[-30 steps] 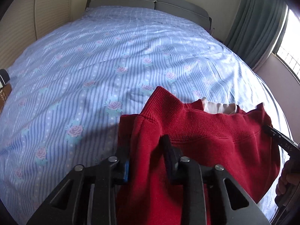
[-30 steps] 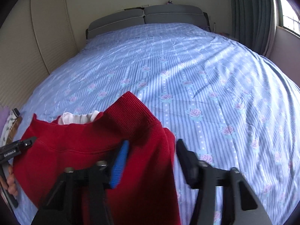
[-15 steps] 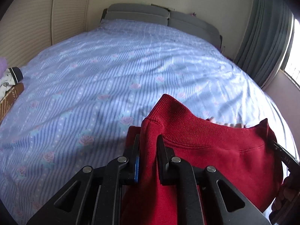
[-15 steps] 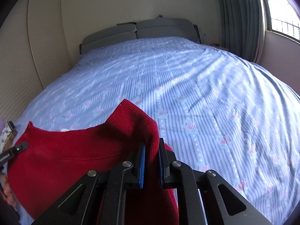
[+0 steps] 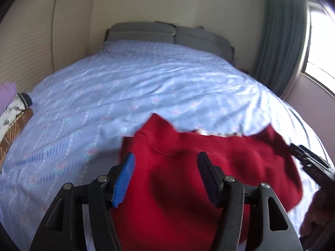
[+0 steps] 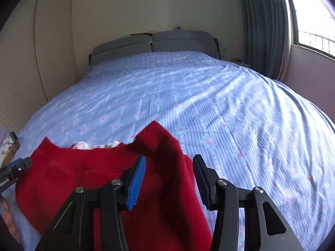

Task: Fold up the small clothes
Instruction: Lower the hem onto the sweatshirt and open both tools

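A: What is the room like?
B: A wide bed (image 6: 209, 96) fills it, spread with a pale blue striped sheet with small roses. A grey padded headboard (image 6: 152, 44) stands at the bed's far end against a cream wall; grey-green curtains (image 6: 263, 27) and a bright window (image 6: 314, 16) lie to the bed's right.

A: Anything else on the bed?
B: A small heap of clothes (image 5: 12, 113) at its left edge. The red sweater (image 5: 188, 173) lies at the near end, blurred, with a white collar showing at its neck.

A: And the grippers?
B: Both point downward over the sweater. The left gripper (image 5: 165, 175) has its jaws opening, the pads apart with red cloth between them but not pinched. The right gripper (image 6: 169, 179) is likewise opening, its fingers spread either side of the sweater's raised corner.

A: The hands?
B: Only part of one shows at each frame's edge.
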A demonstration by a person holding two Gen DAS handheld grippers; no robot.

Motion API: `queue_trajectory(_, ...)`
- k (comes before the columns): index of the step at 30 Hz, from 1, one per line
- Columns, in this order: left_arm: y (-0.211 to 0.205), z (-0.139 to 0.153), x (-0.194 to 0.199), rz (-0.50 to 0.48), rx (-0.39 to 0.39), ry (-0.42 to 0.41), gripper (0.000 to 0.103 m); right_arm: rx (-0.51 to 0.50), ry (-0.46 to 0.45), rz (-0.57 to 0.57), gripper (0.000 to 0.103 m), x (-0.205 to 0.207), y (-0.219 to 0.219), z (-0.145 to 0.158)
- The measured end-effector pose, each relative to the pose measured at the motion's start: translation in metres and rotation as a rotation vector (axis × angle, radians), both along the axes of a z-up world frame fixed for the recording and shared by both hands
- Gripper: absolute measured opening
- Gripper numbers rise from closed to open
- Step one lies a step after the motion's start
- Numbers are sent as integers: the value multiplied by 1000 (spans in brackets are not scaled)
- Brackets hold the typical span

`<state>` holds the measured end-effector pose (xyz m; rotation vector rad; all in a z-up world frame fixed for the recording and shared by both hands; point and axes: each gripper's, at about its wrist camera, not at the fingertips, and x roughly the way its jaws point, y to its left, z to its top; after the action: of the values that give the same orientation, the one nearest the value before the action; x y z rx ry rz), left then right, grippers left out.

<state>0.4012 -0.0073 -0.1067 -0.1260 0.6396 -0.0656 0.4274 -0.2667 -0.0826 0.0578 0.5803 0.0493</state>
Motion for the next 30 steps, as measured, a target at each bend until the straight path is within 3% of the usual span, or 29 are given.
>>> queue_trajectory(2, -24, -1, -12, -73, 35, -31, 70, 1, -14, 55, 64, -12, 16, -1)
queue_trajectory(4, -40, -9, -12, -123, 69, -18, 73, -44, -8, 85, 70, -18, 33, -8)
queue_trajectory(9, -40, -34, 2, -112, 60, 79, 75, -109, 93, 102, 70, -15, 45, -36)
queue_trajectory(11, -32, -43, 5, -105, 58, 91, 79, -71, 127, 100, 71, -10, 37, -47)
queue_trajectory(12, -30, -46, 5, -98, 69, 96, 87, -57, 131, 98, 73, -9, 34, -50)
queue_trajectory(16, -28, -59, 6, -108, 67, 88, 88, -3, 167, 96, 80, -3, 26, -61)
queue_trajectory(20, -33, -49, -1, -88, 85, 81, 87, 2, 173, 74, 80, -7, 26, -51)
queue_trajectory(25, -29, -23, -29, -68, 68, 31, 87, 120, 131, 28, 81, -46, 5, -26)
queue_trajectory(30, -24, -5, -70, -40, 74, -4, 88, 215, 133, -21, 81, -92, -19, -24)
